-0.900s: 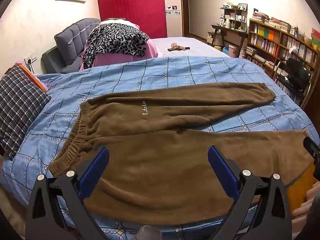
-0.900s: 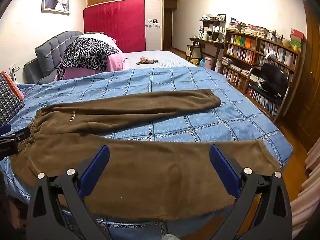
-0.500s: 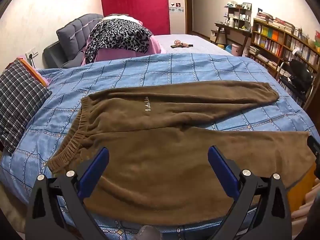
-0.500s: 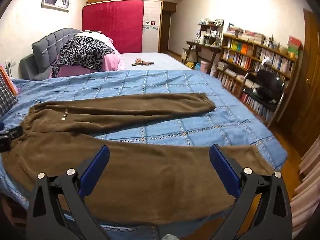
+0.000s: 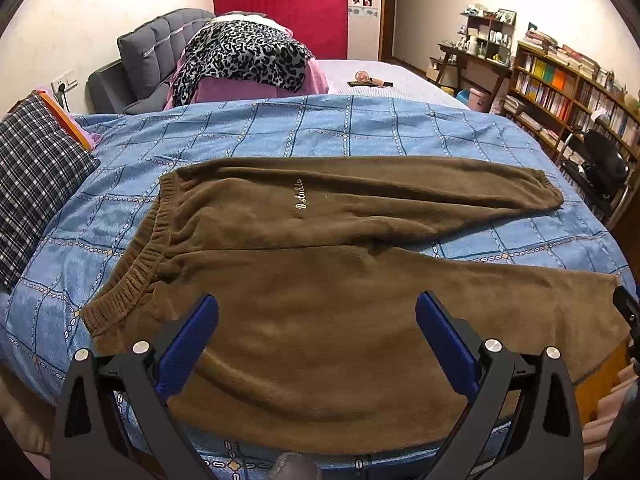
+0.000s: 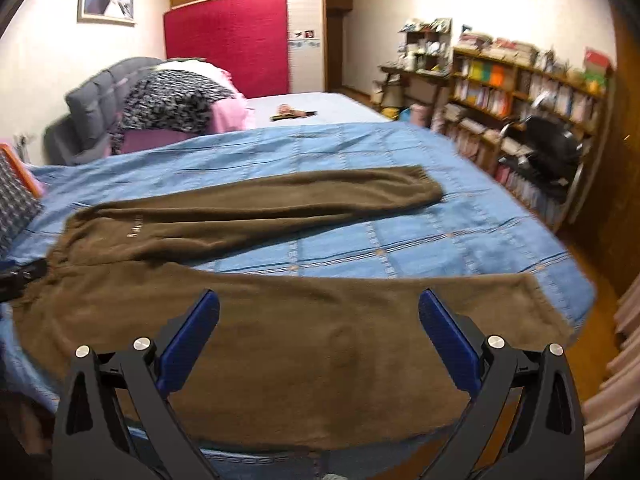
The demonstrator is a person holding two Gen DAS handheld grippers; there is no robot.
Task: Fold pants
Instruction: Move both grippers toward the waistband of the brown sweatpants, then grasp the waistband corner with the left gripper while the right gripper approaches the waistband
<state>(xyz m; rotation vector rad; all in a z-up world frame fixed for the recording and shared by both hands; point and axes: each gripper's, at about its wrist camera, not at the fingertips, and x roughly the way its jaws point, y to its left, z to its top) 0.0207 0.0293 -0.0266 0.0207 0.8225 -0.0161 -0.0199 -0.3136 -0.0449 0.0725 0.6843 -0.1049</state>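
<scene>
Brown pants (image 5: 320, 280) spread flat on blue bedspread (image 5: 280, 136), left gripper (image 5: 316, 320) and right gripper (image 6: 318, 320) gaping wide (both empty)

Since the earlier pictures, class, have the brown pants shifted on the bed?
No. The brown pants lie on the same squares of the blue bedspread, legs spread apart. Only the cameras' view of them changes.

Fuzzy matt fleece pants (image 5: 320, 280); smooth printed cotton bedspread (image 5: 320, 128)

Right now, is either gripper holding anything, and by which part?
Nothing is held. The left gripper and right gripper hover with jaws wide open above the brown fleece pants, which lie flat on the blue quilt.
</scene>
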